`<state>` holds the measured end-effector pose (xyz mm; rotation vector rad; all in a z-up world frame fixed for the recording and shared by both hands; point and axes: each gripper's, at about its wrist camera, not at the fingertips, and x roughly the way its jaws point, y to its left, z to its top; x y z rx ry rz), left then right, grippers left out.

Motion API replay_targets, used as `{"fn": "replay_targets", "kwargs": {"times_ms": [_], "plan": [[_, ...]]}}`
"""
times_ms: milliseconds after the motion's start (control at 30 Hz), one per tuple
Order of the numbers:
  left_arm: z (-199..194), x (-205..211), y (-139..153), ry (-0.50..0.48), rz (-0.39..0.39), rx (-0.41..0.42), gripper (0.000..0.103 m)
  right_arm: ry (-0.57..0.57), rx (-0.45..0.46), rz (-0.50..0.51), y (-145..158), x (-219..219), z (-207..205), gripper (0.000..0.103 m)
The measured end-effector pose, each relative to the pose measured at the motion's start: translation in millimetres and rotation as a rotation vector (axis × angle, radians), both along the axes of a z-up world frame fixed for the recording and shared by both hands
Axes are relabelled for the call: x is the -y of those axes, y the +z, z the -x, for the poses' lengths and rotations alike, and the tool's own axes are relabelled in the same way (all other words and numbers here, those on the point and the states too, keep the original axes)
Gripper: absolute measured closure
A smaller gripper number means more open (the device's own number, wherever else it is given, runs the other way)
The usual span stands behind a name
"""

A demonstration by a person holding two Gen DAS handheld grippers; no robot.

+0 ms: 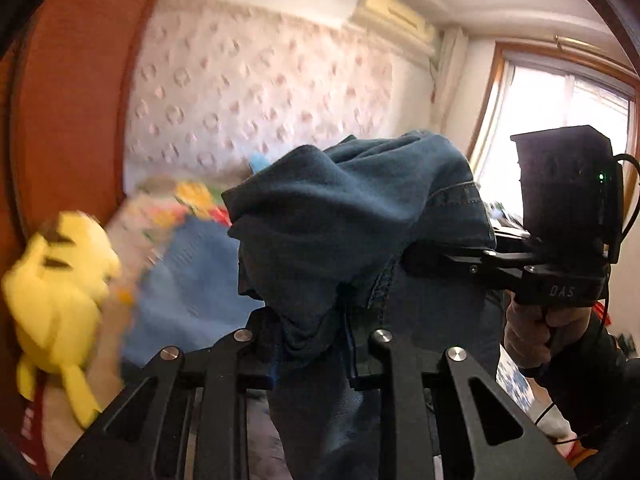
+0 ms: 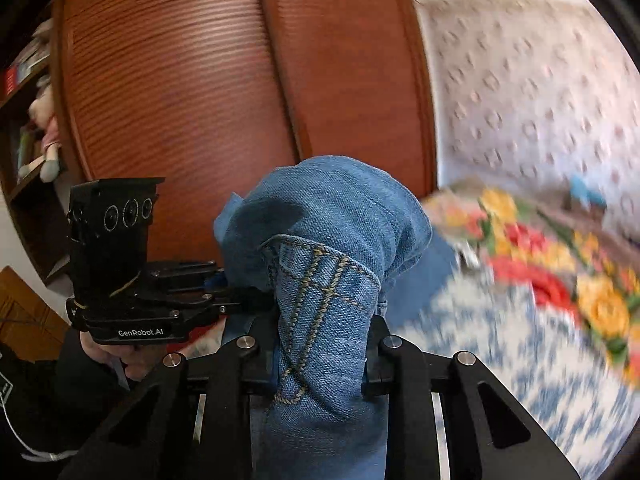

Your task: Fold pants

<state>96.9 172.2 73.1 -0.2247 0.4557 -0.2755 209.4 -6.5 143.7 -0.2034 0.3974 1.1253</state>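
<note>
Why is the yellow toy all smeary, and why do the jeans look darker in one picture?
Left wrist view: the yellow toy and the bedding are smeared by motion blur, while the jeans stay sharp but dark, backlit by the glaring window. Right wrist view: the jeans are well lit and crisp, the flowered blanket streaks, and the fisheye lens bends the wooden doors.

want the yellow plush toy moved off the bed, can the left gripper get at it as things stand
Probably not yet. The yellow plush toy lies off to the left with nothing between it and the left gripper, but the fingers are shut on a bunch of the blue jeans, so they would have to let go first.
</note>
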Motion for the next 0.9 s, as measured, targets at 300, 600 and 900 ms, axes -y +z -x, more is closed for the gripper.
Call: {"fn": "replay_targets", "kwargs": {"times_ms": [300, 600, 900], "plan": [[-10, -82, 59, 0.151, -0.129, 0.054, 0.079, 0.122, 0.003, -0.156, 41, -81, -25, 0.076], [-143, -99, 9, 0.126, -0.210, -0.173, 0.077, -0.003, -0.201, -0.201, -30, -101, -159, 0.069], [-211, -97, -60, 0.112, -0.254, -0.337, 0.066, -0.254, -0.285, 0.000, -86, -88, -242, 0.043]]}}
